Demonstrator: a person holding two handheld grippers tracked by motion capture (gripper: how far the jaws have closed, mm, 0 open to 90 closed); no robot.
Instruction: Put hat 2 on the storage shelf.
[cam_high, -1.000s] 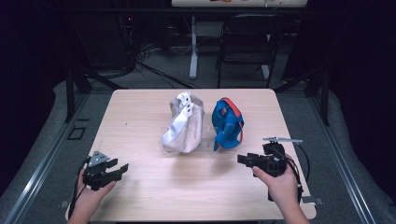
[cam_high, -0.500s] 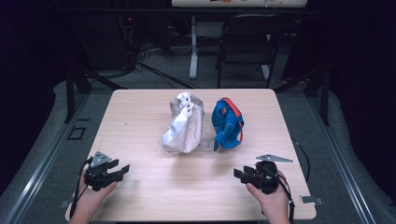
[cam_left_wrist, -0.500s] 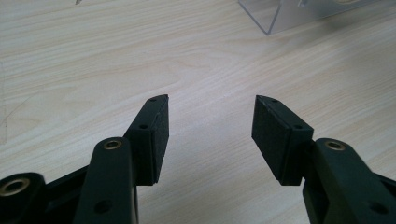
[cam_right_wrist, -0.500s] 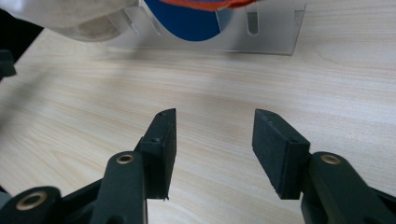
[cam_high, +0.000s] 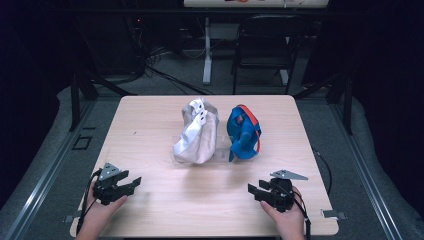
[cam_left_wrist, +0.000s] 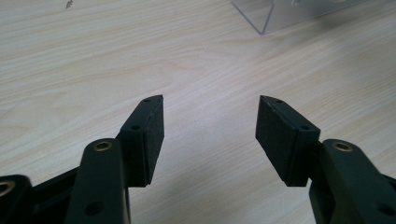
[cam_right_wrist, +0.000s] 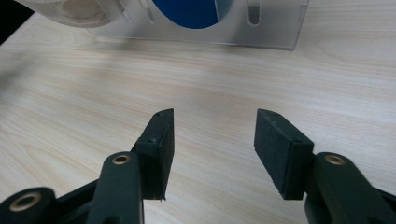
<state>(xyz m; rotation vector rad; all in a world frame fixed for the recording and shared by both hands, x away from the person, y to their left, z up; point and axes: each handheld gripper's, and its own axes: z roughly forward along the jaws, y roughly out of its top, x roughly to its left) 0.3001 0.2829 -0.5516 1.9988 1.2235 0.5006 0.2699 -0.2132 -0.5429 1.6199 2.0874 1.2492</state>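
A white fabric item (cam_high: 196, 134) and a blue fabric item with an orange band (cam_high: 243, 131) stand side by side on a clear plastic stand (cam_high: 220, 152) at the middle of the wooden table (cam_high: 150, 120). My left gripper (cam_high: 132, 183) rests low at the front left, well short of the stand. Its jaws have just been opening, and my left gripper (cam_left_wrist: 210, 126) holds nothing between them. My right gripper (cam_high: 254, 191) sits at the front right, pointing toward the stand (cam_right_wrist: 261, 28). My right gripper (cam_right_wrist: 214, 140) has also just been opening, with bare wood between its pads.
A black chair (cam_high: 270, 45) and a white post (cam_high: 206, 50) stand beyond the table's far edge, among cables on the floor. A corner of the clear stand (cam_left_wrist: 271, 18) shows far ahead of the left jaws. Bare table lies between both grippers and the stand.
My right hand has dropped lower and come back toward the front edge of the table. The left hand has stayed where it was. Both pairs of jaws stand a little wider.
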